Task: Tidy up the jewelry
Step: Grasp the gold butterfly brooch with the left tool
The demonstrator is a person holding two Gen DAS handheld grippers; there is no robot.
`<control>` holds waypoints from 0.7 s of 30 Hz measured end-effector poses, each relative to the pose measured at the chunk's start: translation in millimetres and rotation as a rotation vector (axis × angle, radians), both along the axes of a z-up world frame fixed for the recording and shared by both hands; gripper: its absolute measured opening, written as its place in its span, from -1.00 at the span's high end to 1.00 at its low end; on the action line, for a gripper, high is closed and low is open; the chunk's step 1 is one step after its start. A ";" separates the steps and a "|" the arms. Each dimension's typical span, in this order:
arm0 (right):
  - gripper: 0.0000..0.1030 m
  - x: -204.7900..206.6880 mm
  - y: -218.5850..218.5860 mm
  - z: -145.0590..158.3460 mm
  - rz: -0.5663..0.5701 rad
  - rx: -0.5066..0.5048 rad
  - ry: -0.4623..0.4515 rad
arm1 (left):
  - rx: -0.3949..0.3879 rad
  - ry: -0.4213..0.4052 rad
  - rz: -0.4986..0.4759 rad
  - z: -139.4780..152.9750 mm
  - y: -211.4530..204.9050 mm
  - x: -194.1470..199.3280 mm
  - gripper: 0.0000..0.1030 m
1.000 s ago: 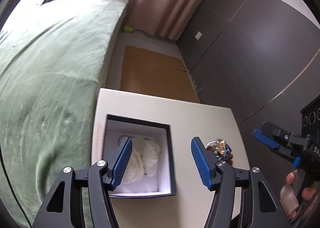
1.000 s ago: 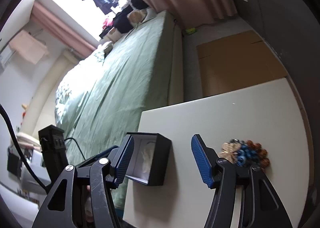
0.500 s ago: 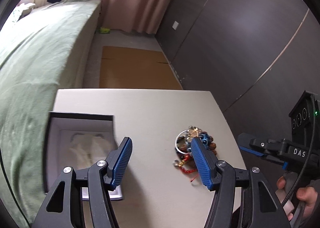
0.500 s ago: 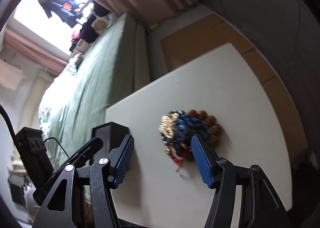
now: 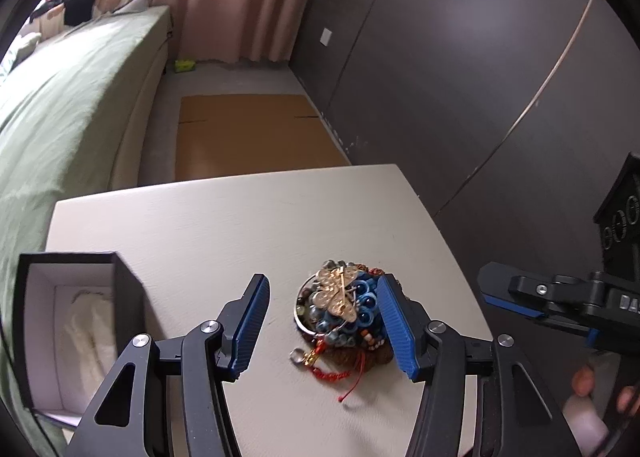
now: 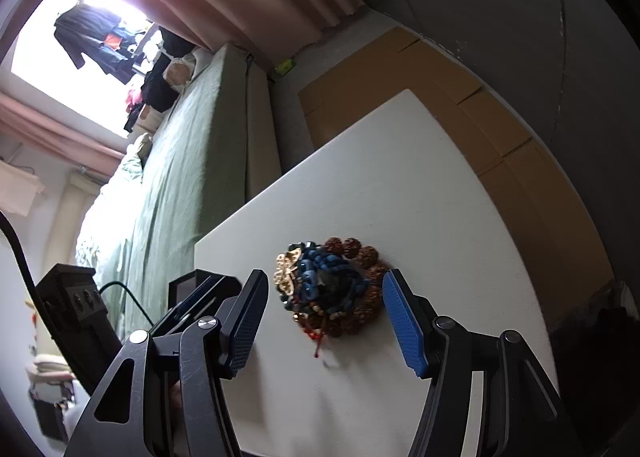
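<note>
Black-walled and white-lined, the open jewelry box [image 5: 76, 321] sat at the left edge of the pale surface [image 5: 240, 225]. Right of it the left tongs [image 5: 320, 321] hung with blades apart, straddling the jewelry heap [image 5: 340, 309]. Farther right, the right tongs [image 6: 324, 317] also stood apart around that heap. A clean pick probably needed one piece pinched alone, since the tangled red cord [image 5: 344, 375] could drag others.
</note>
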State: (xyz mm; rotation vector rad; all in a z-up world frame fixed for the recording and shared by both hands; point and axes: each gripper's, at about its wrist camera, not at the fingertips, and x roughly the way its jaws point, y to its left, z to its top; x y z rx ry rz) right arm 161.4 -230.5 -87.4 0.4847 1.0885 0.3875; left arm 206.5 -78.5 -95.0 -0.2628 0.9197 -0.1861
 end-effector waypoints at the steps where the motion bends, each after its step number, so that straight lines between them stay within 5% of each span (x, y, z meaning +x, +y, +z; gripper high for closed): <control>1: -0.17 -0.2 -1.7 -0.8 0.000 0.000 0.002 | 0.003 0.005 -0.002 -2.7 -3.1 2.6 -0.05; 8: -0.17 4.1 -13.0 -4.7 -0.001 0.004 0.017 | 0.043 0.034 0.001 -21.8 -16.3 18.6 0.01; 16: -0.17 6.9 -8.5 -9.9 0.015 0.004 0.035 | 0.017 0.030 -0.023 -29.0 -17.5 24.2 0.47; 21: -0.17 9.1 0.6 -13.1 0.030 -0.007 0.042 | 0.001 0.014 -0.038 -20.9 -10.6 16.0 0.47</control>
